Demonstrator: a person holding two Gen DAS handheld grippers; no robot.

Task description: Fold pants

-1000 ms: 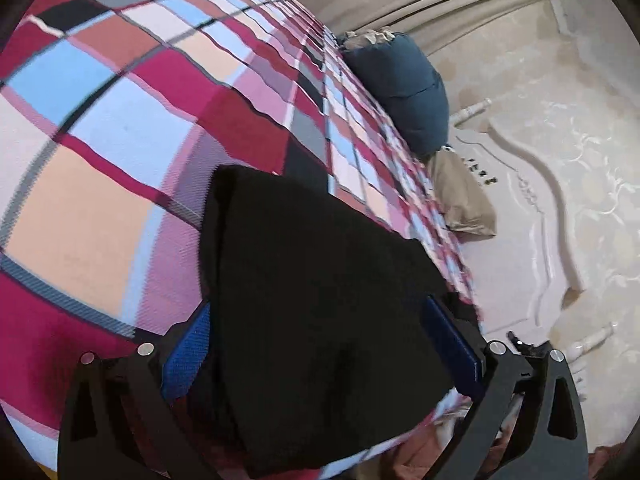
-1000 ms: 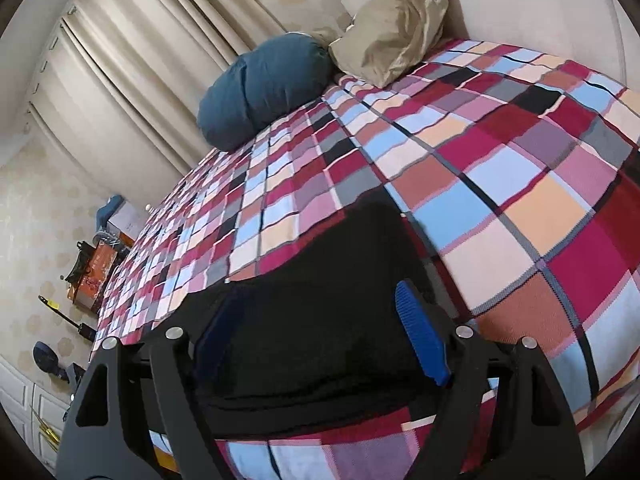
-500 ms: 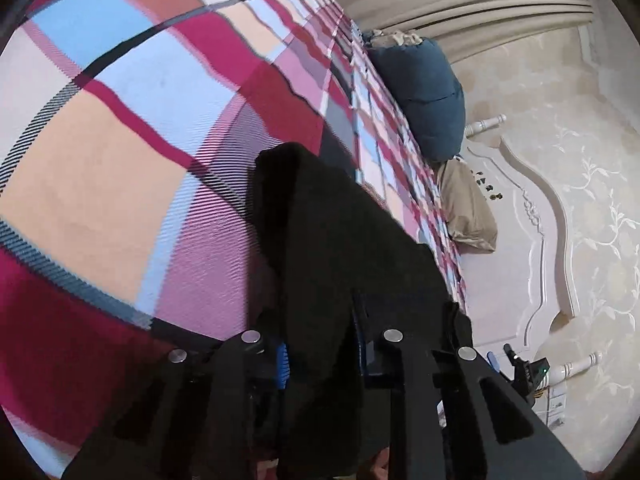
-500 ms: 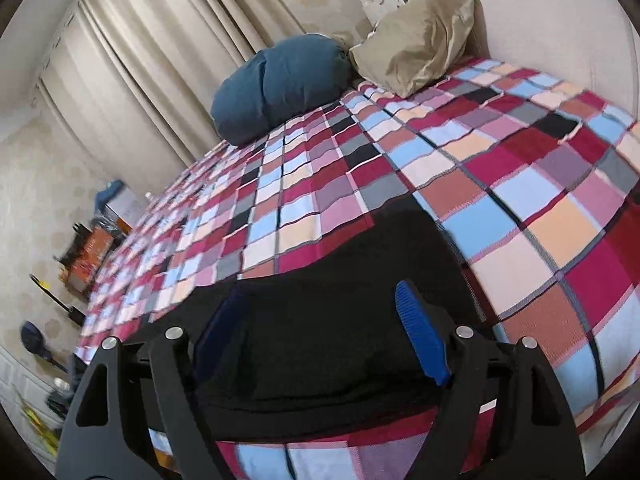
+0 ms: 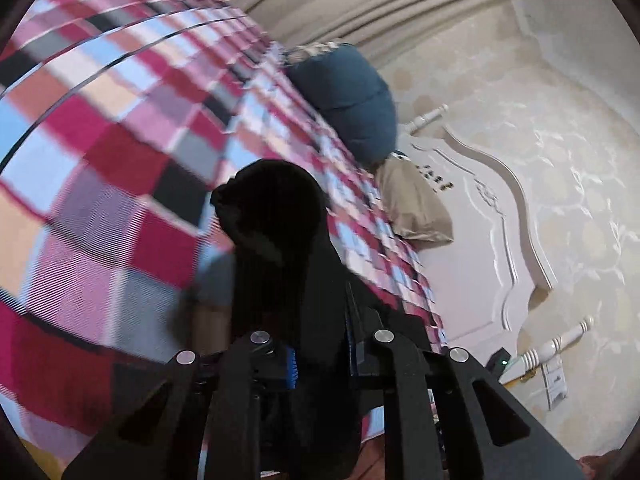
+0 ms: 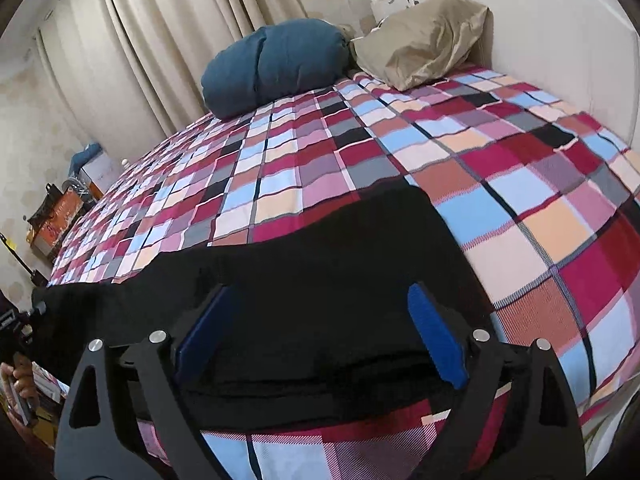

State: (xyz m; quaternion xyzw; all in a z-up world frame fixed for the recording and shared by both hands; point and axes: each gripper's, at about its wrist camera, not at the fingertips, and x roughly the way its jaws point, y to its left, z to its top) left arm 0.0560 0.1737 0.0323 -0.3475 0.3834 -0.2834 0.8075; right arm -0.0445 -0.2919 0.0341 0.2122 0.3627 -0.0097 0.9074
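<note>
Pants [image 6: 320,280], black and soft, lay along the near edge of the bed on a plaid bedspread [image 6: 520,184] of red, blue and peach squares. At their right end the right gripper [image 6: 320,340] hovered low over a flat, already doubled stack of the cloth, its blue-padded jaws spread wide with nothing between them. I judged it was placed there to take hold of that end, or to steady it, while the other end moved.

At the left end, the left gripper [image 5: 320,356] had its jaws closed tight on a bunch of the black fabric [image 5: 276,216], which stood up in a crumpled peak above the fingers, lifted off the bedspread [image 5: 100,152]. The blur of the checks in that view suggested quick motion, as if the end were being carried over for a fold. From the right side I could see that raised end only as a dark corner at the far left of the bed.

Farther off, by the white headboard [image 6: 560,40], a dark blue bolster [image 6: 276,64] and a tan pillow [image 6: 424,40] sat touching, well apart from the work. Beige curtains [image 6: 160,40] hung behind. The fold, I judged, was under way but not laid down.
</note>
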